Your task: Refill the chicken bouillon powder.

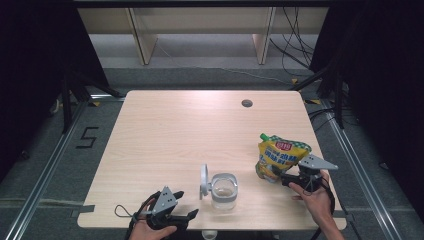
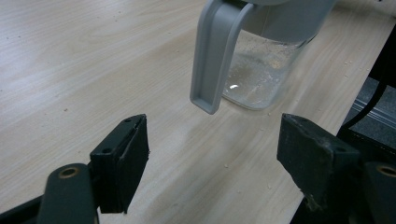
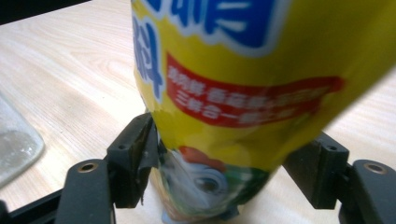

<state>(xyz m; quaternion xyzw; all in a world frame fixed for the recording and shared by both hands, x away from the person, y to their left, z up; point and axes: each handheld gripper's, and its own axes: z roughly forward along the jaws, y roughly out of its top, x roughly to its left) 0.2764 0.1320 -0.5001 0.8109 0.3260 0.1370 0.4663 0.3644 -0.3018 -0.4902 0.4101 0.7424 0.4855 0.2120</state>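
Yellow pouch [image 3: 243, 93], top cut off, lower end between right tongs [image 3: 229, 172].

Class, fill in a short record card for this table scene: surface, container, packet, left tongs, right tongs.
surface: light wooden table
container: clear glass jar with grey hinged lid, lid open, whitish residue inside
packet: yellow spouted pouch with green cap, upright, right of the jar
left tongs: open, nothing between them, pointing at the jar
right tongs: around the pouch's lower part, both pads on it
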